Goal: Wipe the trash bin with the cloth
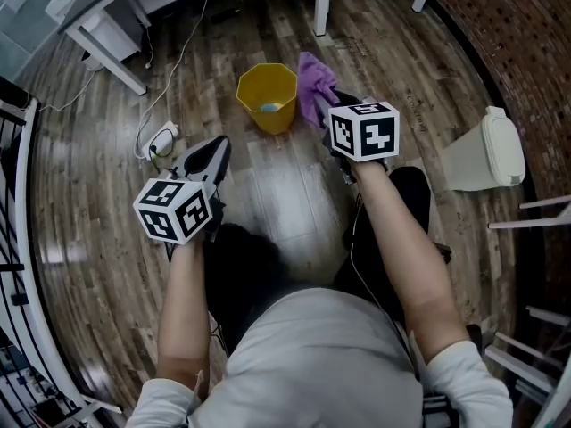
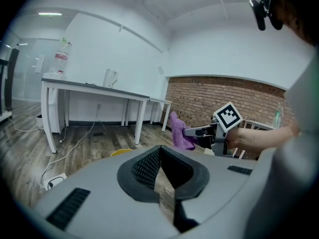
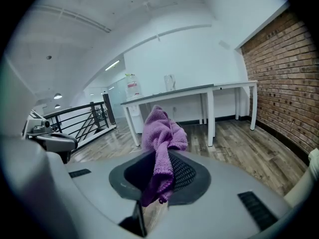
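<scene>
Nearest, the person's two forearms reach out over the wooden floor (image 1: pixel 268 190). The left claw (image 1: pixel 212 150) is pressed shut with nothing in it. It is held off to one side, probably kept free to steady a bin once wiping begins. A little farther forward, the right claw (image 1: pixel 328 107) is clamped on the purple cloth (image 1: pixel 312 78), gripped near its middle so that a bunched end stands above the jaws and a short tail hangs below. That leaves a soft wad out front to rub with. Just beyond it and to the left in the head view, the yellow bin (image 1: pixel 266 96) stands upright and open on the floor, with something pale blue inside. The cloth is near its rim but, as I judge it, not touching, so wiping is not yet under way. A white bin with a lid (image 1: pixel 486 150) stands to the right by the brick wall (image 1: pixel 526 25), well apart from both claws. Which bin is meant I cannot tell, though the yellow one lies straight ahead. Farthest left, a power strip (image 1: pixel 161 139) and its cable lie near white bench legs (image 1: pixel 111 56).
</scene>
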`<act>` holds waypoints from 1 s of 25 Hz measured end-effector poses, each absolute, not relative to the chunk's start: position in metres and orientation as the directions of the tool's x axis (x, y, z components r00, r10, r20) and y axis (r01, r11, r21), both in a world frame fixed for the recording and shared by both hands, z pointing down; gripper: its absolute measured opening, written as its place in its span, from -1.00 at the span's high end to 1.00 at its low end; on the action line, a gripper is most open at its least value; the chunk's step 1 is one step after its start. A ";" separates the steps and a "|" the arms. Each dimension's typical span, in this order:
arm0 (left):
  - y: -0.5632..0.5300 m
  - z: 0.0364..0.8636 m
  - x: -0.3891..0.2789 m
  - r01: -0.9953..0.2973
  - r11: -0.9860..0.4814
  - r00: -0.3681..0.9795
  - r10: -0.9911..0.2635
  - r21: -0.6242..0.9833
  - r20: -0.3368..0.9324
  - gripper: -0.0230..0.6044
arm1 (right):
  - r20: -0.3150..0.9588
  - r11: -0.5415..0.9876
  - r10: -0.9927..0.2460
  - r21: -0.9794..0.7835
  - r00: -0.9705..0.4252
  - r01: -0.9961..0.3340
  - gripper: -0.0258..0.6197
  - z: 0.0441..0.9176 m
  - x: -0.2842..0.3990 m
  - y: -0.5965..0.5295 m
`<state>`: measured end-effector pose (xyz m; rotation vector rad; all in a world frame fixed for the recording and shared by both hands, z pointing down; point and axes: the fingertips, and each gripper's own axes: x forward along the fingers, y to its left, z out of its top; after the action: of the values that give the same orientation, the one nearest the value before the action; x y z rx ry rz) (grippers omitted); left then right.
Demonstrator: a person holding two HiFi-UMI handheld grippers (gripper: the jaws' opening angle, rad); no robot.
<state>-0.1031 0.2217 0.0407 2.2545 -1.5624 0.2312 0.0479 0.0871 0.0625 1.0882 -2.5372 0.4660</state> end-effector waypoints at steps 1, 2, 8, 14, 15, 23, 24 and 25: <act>0.223 0.038 -0.102 -0.926 -0.308 0.368 -0.864 0.217 0.344 0.91 | 0.424 0.655 -0.631 -0.156 -0.650 -0.739 0.70 0.059 0.048 0.091; 0.225 0.036 -0.100 -0.926 -0.310 0.369 -0.865 0.215 0.341 0.91 | 0.419 0.659 -0.633 -0.150 -0.651 -0.737 0.70 0.056 0.049 0.095; 0.234 0.029 -0.092 -0.923 -0.309 0.371 -0.872 0.230 0.319 0.91 | 0.386 0.655 -0.641 -0.175 -0.663 -0.735 0.70 0.042 0.059 0.115; 0.246 0.008 -0.091 -0.924 -0.299 0.358 -0.896 0.239 0.263 0.91 | 0.340 0.663 -0.656 -0.166 -0.674 -0.730 0.70 0.024 0.070 0.141; 0.248 0.004 -0.091 -0.925 -0.297 0.354 -0.900 0.239 0.254 0.91 | 0.332 0.666 -0.658 -0.161 -0.676 -0.728 0.70 0.021 0.071 0.145; 0.262 -0.015 -0.090 -0.935 -0.272 0.321 -0.921 0.229 0.220 0.91 | 0.283 0.683 -0.675 -0.109 -0.682 -0.722 0.70 0.001 0.074 0.185; 0.264 -0.016 -0.090 -0.936 -0.264 0.315 -0.924 0.233 0.217 0.91 | 0.277 0.684 -0.679 -0.098 -0.680 -0.723 0.70 -0.001 0.074 0.189; 0.267 -0.016 -0.091 -0.937 -0.257 0.308 -0.927 0.237 0.215 0.91 | 0.272 0.684 -0.683 -0.088 -0.678 -0.724 0.70 -0.003 0.074 0.193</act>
<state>-0.0911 0.2670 -0.0162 2.2631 -1.6783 0.0457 0.0742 0.1934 -0.0025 1.1345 -2.6792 0.2774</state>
